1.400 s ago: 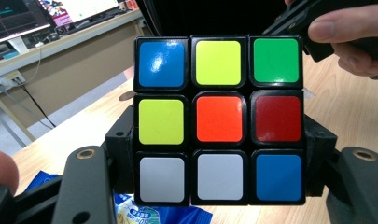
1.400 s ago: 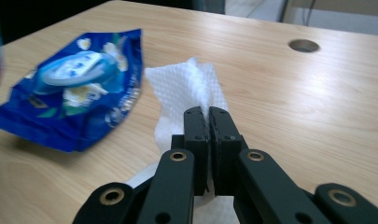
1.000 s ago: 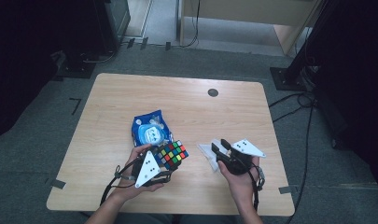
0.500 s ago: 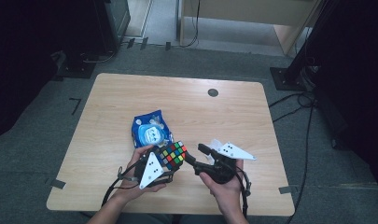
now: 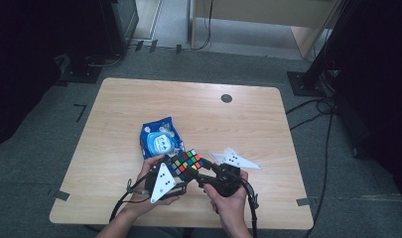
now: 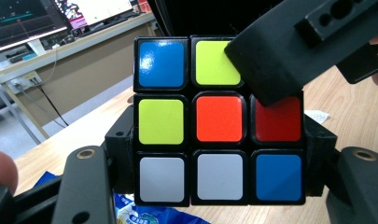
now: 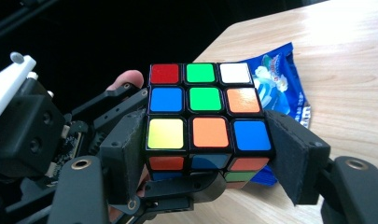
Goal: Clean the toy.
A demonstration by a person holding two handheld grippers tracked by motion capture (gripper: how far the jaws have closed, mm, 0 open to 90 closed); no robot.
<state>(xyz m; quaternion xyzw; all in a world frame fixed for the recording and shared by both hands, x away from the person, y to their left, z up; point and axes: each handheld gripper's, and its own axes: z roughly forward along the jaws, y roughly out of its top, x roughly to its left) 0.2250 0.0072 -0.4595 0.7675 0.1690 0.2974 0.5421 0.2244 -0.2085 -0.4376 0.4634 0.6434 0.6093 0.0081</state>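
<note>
A scrambled Rubik's cube (image 5: 187,162) is held just above the wooden table (image 5: 248,129) near its front edge. My left gripper (image 5: 180,171) is shut on it; in the left gripper view the pads clamp the lower sides of the cube (image 6: 219,121). My right gripper (image 5: 197,171) comes in from the right. Its jaws have just been closing with the cube (image 7: 200,112) between them, and their pads now press on both sides of one outer layer. One right fingertip (image 6: 289,51) covers a corner of the cube in the left gripper view.
A blue snack packet (image 5: 160,139) lies flat on the table just behind the cube. A small dark round hole (image 5: 227,98) sits near the far edge. Cables and dark stands surround the table on the floor.
My right gripper has moved left from the table's right side to the cube and now stands around it. The left gripper and the cube have stayed where they were.
</note>
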